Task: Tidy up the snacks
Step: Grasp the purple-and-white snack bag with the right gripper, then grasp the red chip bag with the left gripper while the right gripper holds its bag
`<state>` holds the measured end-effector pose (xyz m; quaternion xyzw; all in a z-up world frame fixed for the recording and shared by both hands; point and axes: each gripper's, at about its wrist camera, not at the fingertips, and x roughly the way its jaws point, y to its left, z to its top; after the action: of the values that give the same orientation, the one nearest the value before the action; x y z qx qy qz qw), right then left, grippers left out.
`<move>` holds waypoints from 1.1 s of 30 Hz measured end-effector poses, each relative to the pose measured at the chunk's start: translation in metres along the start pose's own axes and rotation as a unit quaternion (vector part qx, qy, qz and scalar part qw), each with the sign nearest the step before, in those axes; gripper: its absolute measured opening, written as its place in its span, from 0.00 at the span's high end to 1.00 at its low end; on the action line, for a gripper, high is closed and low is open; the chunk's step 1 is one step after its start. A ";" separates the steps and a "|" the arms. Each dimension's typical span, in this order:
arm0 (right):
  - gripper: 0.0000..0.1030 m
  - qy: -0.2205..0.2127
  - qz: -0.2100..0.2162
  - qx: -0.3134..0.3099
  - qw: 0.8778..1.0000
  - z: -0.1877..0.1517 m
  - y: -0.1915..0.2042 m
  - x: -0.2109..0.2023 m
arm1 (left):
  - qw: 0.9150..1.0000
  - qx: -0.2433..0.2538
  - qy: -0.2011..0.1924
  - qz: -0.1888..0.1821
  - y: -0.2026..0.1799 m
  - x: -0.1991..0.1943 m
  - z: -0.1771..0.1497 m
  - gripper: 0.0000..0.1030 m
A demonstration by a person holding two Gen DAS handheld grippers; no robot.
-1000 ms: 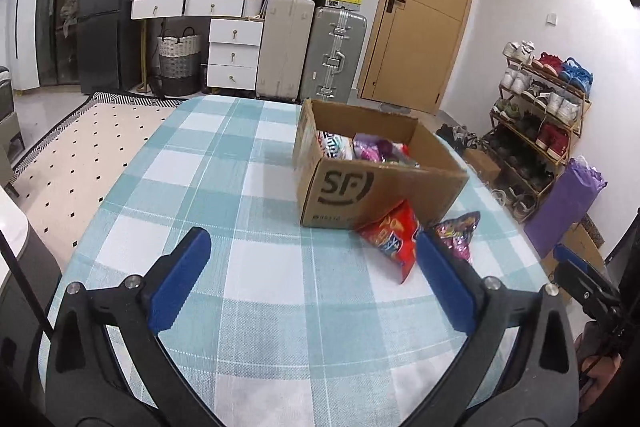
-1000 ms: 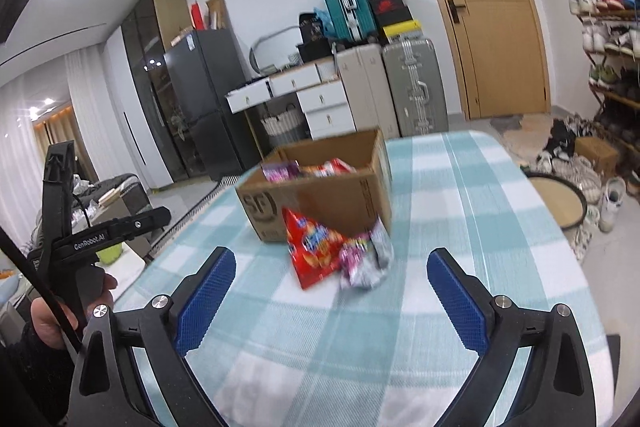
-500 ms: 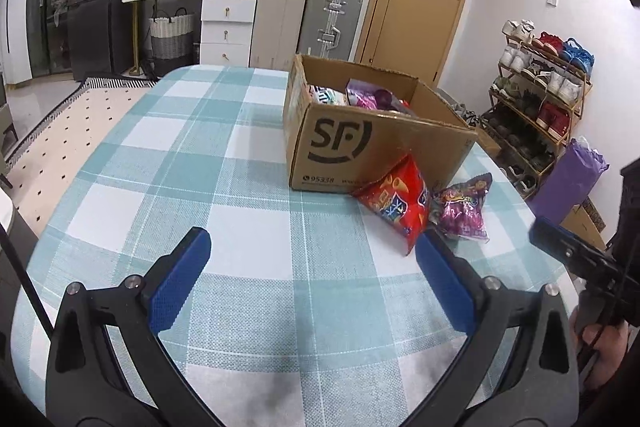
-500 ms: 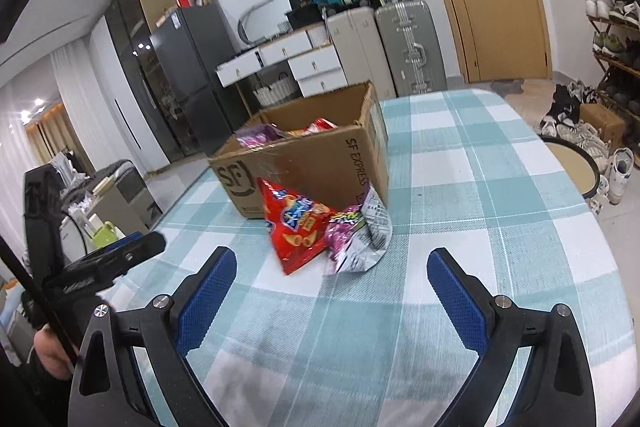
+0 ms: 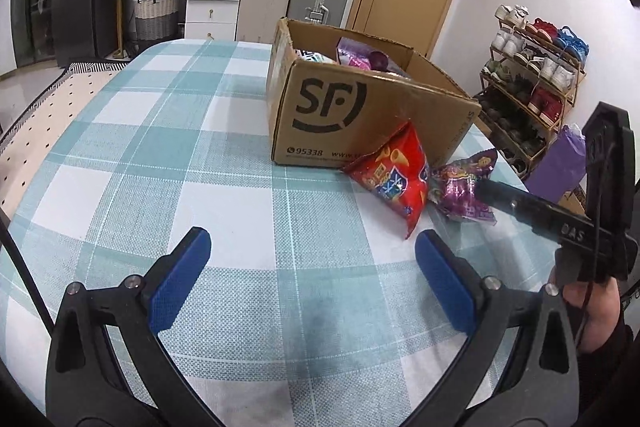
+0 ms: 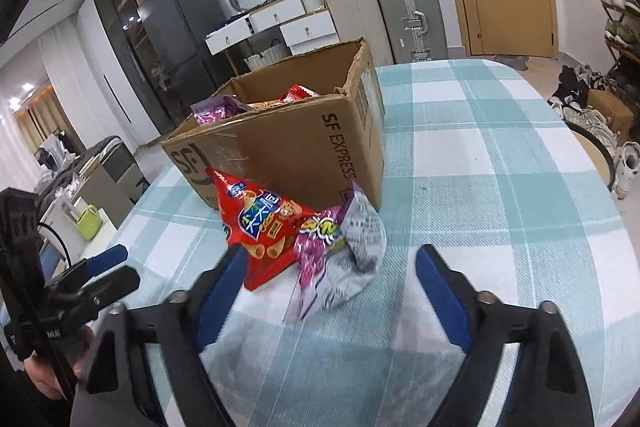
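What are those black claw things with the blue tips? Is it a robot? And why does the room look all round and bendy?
It is not a robot. A person holds a pair of tongs in each hand, and a small camera sits on each pair, looking out along the blue tips. That lens bends the picture, so the room looks round.

One picture comes from the left tongs, the other from the right tongs. Each camera can also see the other tool at the side.

On the checked tablecloth stands a cardboard box with snacks already inside. Leaning against it are a red snack bag and a purple snack bag.

Nothing is held yet. The left tongs are wide open over bare cloth. The right tongs have just been closing, with both bags lying between the tips, but not gripped.
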<state>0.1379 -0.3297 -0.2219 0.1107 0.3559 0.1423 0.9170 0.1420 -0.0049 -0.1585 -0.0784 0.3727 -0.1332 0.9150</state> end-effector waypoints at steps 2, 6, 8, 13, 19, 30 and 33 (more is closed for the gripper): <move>0.30 0.009 -0.005 -0.006 1.000 0.003 0.000 0.008 | 1.000 -0.003 0.003 0.000 0.003 0.003 -0.001 0.01; 0.30 0.020 -0.005 -0.001 1.000 0.008 -0.003 0.022 | 1.000 -0.009 0.010 0.000 0.009 0.013 -0.002 0.01; 0.30 0.024 -0.011 -0.002 1.000 0.010 -0.003 0.027 | 1.000 -0.009 0.012 0.001 0.011 0.013 -0.005 0.01; 0.42 0.035 -0.014 -0.004 0.999 0.011 -0.003 0.038 | 1.000 -0.011 0.021 0.003 0.014 0.021 -0.003 0.01; 0.52 0.032 -0.006 0.002 0.999 0.008 -0.006 0.038 | 1.000 -0.005 0.025 0.011 0.012 0.027 -0.003 0.01; 0.57 0.000 -0.002 0.010 1.000 0.004 -0.010 0.021 | 0.999 -0.004 0.031 0.023 0.011 0.025 -0.006 0.01; 0.57 -0.011 -0.005 0.010 1.000 0.003 -0.010 0.016 | 0.999 -0.009 0.030 0.027 0.012 0.024 -0.007 0.01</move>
<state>0.1532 -0.3339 -0.2328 0.1199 0.3481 0.1329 0.9202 0.1555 -0.0006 -0.1823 -0.0724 0.4031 -0.1070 0.9060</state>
